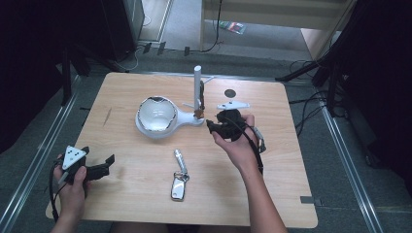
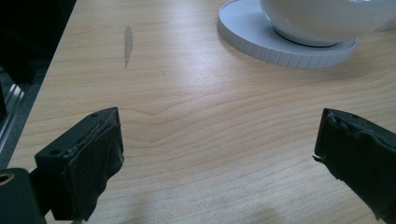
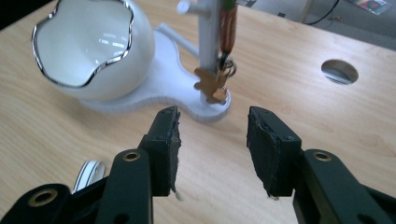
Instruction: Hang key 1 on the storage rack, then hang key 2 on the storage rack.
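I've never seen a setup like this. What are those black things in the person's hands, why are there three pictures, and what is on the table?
No machine here: a person holds a pair of black hand-held tongs in each hand. The high view looks down on the light wooden table. The left tongs rest near the table's front left corner, the right tongs hover by the stand. The other two pictures come from small cameras riding on each pair, looking along its jaws. Both the left tongs and the right tongs are open and hold nothing.

On the table stand a white egg-shaped bowl with a silver jagged rim on a white base with an upright white post; a small brown keychain hangs from the post. Nearer the person lies a silver car key.
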A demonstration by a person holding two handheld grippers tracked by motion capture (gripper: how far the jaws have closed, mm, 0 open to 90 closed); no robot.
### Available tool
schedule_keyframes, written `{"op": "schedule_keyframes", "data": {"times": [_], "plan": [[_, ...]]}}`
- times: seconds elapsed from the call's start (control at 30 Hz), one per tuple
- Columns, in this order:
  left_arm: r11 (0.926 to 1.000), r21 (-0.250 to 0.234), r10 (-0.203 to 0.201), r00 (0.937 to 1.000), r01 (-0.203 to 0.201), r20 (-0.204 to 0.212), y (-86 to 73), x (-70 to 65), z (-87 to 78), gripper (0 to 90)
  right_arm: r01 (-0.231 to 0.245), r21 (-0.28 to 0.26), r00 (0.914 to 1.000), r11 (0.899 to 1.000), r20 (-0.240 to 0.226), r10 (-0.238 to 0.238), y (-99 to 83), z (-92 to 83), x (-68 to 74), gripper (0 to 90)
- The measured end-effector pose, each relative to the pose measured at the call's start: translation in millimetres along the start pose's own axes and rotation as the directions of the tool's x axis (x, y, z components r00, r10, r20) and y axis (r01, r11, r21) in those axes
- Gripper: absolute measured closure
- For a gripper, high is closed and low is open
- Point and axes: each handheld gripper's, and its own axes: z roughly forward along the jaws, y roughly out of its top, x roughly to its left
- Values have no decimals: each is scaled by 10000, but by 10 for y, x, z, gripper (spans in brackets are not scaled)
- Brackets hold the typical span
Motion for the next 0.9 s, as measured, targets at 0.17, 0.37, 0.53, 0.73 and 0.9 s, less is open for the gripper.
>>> {"op": "schedule_keyframes", "data": {"times": [0.17, 0.37, 0.53, 0.73, 0.9], "plan": [[10000, 37, 3, 10000, -3, -14, 2, -3, 5, 17, 197, 522, 9997, 9984, 109, -202, -115, -13, 122, 562], [10000, 84, 13, 10000, -13, -29, 5, -3, 12, 17, 538, 1295, 9982, 9901, 188, -567, -223, 6, 286, 565], [9999, 118, 1, 10000, 0, -54, 6, -3, 13, 17, 521, 1753, 9986, 9831, 9, -531, -318, 29, 443, 569], [10000, 20, -24, 10000, 24, -37, 0, 2, -2, 17, 741, 2458, 9972, 9665, -199, -714, -409, 105, 677, 587], [10000, 55, -5, 10000, 5, -25, 1, -3, 2, 17, 1000, 2986, 9949, 9491, -432, -912, -446, 220, 857, 606]]}}
